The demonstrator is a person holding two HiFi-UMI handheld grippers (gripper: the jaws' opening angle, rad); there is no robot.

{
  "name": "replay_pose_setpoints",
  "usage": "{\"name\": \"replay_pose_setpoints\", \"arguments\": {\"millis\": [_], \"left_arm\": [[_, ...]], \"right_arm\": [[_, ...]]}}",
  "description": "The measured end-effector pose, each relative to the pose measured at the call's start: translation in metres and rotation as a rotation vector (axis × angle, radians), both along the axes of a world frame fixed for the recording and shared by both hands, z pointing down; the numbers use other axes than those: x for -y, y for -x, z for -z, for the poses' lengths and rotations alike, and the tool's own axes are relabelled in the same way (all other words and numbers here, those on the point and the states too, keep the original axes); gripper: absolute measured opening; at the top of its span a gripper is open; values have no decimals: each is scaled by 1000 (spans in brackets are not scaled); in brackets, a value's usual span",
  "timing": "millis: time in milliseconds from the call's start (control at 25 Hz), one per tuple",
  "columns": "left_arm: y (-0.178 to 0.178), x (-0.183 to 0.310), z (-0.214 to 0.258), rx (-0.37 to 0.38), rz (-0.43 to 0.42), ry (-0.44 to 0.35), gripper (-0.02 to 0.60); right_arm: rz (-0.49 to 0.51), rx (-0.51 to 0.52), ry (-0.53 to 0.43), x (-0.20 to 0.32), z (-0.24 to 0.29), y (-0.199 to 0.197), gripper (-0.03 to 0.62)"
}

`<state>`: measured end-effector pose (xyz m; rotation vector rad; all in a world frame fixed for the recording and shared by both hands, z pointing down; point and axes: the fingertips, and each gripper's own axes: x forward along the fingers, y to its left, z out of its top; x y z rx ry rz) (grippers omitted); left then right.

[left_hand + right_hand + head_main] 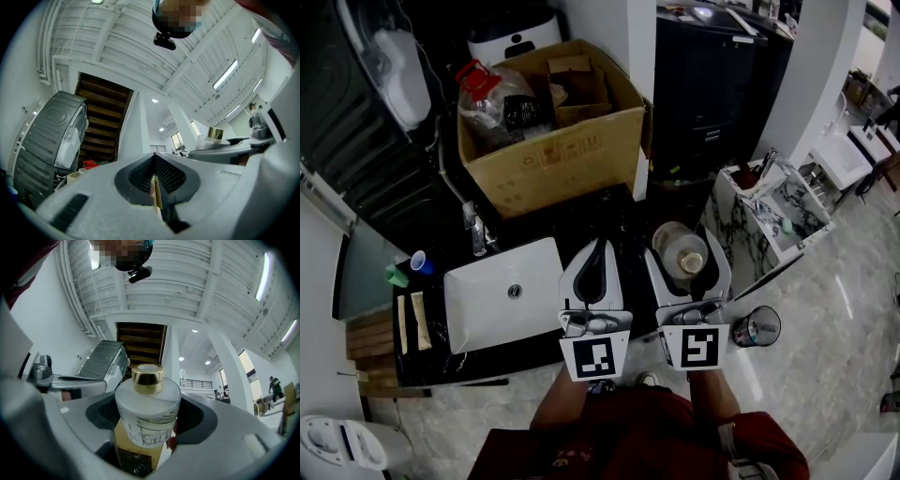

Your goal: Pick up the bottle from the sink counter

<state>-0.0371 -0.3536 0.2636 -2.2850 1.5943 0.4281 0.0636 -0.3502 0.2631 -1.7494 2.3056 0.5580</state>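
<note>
Right claw clamped round the gold-capped bottle, up off the desk, left claw shut and empty; likely slip of smooth glass under any loosening or tilt.

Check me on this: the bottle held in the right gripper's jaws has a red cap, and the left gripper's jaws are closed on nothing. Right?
Not quite. The right gripper view shows the cap is gold, not red. The rest stands: the jaws of the right gripper hold the bottle, and those of the left gripper are closed on nothing.
</note>
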Motion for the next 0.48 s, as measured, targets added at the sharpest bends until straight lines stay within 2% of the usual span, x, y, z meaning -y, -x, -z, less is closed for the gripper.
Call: {"name": "replay_pose_setpoints", "arguments": {"millis": [480], "left_arm": [[-5, -2, 1, 1, -8, -1, 0]], "right_arm": [[-11, 5, 6, -2, 0, -6, 336]]}}
